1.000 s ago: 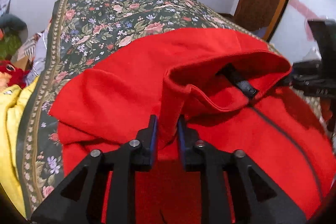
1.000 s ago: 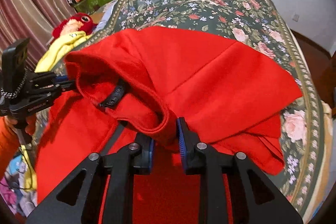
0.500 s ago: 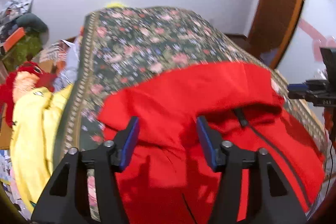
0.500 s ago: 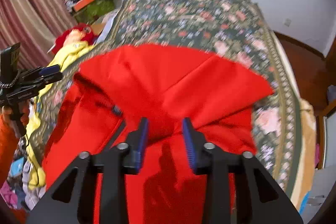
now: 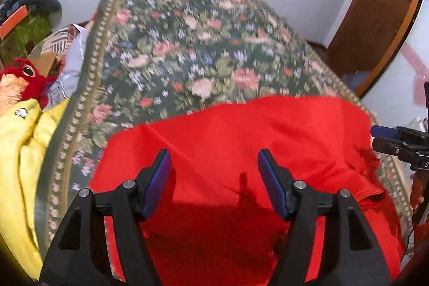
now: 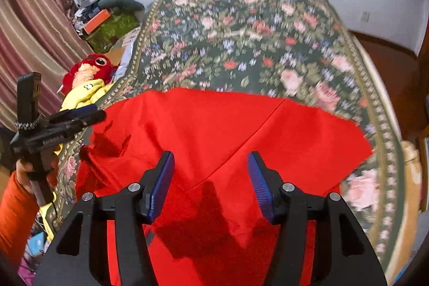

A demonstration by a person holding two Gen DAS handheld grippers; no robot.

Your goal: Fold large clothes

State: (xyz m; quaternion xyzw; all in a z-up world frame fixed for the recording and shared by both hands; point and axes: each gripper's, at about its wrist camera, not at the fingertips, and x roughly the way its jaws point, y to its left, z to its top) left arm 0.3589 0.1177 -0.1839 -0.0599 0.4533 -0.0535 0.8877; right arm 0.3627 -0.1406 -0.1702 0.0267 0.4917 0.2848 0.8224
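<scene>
Garment, red, lies flat on the floral bedspread beneath both grippers, and the left gripper and right gripper each hover over it with jaws apart and opening, nothing pinched between the blue pads. The right view alone shows a hand in an orange sleeve holding the left gripper at the garment's edge, a striped curtain and a seam crossing the cloth; the left view alone shows a wooden door. Beside the bed lie a yellow cloth, a red plush toy and clutter.
</scene>
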